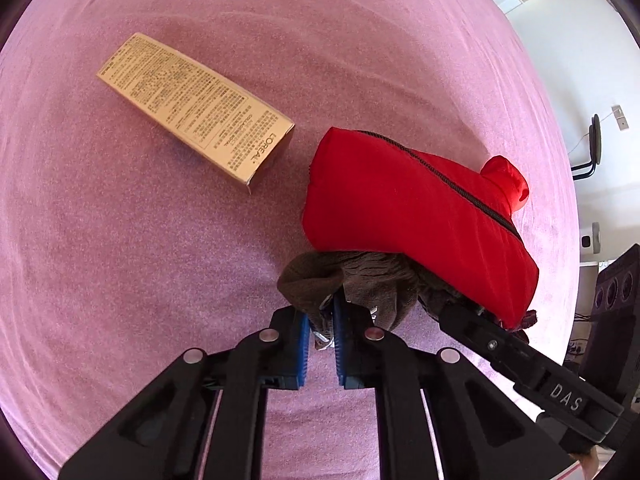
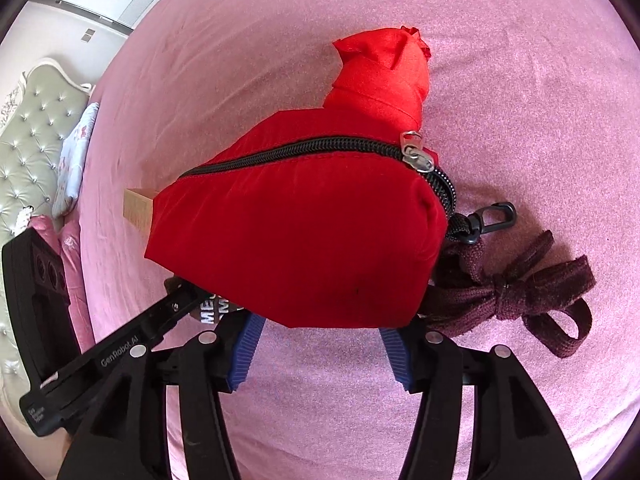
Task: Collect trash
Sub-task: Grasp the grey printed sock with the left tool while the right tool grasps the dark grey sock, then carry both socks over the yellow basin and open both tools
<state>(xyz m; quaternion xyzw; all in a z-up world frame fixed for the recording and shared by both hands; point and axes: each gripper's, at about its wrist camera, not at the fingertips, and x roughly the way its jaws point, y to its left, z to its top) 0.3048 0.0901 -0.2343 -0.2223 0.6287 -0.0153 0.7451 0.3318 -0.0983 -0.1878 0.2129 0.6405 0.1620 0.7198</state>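
Observation:
A red zippered pouch [image 1: 416,220] lies on the pink bed sheet [image 1: 160,260]; it also shows in the right wrist view [image 2: 304,240]. My left gripper [image 1: 322,328] is shut on a brown cloth [image 1: 360,280] whose far part lies under the pouch's near edge. My right gripper [image 2: 320,344] straddles the pouch's near end, its blue pads at either side; I cannot tell if they press it. A gold cardboard box [image 1: 200,108] lies to the pouch's left; only its corner [image 2: 138,208] shows in the right wrist view.
A dark maroon strap [image 2: 516,292] with a black clip [image 2: 486,220] lies bunched right of the pouch. A tufted headboard [image 2: 28,140] and a pillow [image 2: 76,156] stand at the bed's left end. White wall and floor lie beyond the bed edge [image 1: 560,184].

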